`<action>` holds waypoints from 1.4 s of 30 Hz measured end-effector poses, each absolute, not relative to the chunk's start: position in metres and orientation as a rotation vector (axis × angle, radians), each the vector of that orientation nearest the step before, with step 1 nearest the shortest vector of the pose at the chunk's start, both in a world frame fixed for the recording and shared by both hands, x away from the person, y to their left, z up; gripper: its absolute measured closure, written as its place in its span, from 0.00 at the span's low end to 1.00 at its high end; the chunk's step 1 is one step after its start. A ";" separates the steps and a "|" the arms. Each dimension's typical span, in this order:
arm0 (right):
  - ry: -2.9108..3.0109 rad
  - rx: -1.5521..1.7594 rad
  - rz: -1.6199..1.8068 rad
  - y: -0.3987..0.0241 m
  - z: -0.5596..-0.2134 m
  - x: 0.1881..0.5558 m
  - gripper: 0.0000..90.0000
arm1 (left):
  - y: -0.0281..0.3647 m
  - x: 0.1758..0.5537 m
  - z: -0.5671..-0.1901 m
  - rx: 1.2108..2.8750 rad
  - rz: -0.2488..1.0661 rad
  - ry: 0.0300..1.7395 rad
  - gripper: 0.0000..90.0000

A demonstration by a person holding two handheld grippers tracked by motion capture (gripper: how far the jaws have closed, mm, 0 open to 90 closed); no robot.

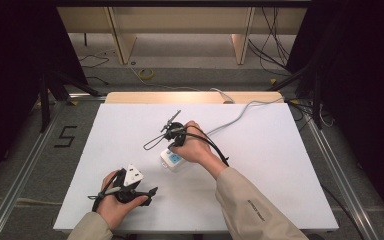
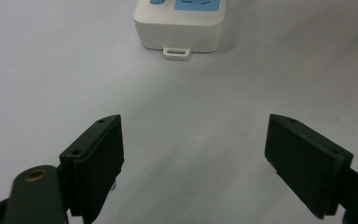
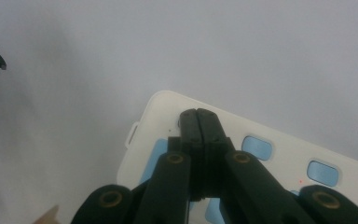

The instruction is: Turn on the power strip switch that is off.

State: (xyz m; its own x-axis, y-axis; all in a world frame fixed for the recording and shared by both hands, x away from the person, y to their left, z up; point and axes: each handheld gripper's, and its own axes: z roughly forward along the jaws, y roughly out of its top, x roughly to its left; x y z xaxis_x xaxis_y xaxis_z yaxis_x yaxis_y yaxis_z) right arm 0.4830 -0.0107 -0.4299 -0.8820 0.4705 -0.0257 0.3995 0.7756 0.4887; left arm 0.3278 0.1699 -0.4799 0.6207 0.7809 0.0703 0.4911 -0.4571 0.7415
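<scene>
Your white table (image 1: 260, 195) carries a white power strip (image 2: 179, 25) with blue sockets and buttons, its grey cord (image 1: 240, 114) trailing away. It lies ahead of your left gripper (image 2: 193, 158), whose jaws stand wide and empty. Your right gripper (image 3: 198, 122), jaws pressed together, pokes down onto the strip's end, probably at a switch; whether it's pressed, I cannot tell.

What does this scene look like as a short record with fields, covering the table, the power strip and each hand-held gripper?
surface: white table
object: white power strip with blue sockets, lying flat, grey cable running to the far edge
left hand-held gripper: jaws wide apart, empty, pointed at the strip's end
right hand-held gripper: jaws closed together, tips over the strip's top face
contact with strip: cannot tell
</scene>
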 end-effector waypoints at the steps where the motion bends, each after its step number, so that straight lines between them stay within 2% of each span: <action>1: 2.819 0.696 0.724 -0.010 -0.430 0.483 1.00 | 0.170 0.328 -0.480 2.144 0.532 0.993 0.22; 42: 2.829 0.694 0.687 0.005 -0.439 0.490 1.00 | 0.170 0.328 -0.479 2.138 0.535 0.992 0.22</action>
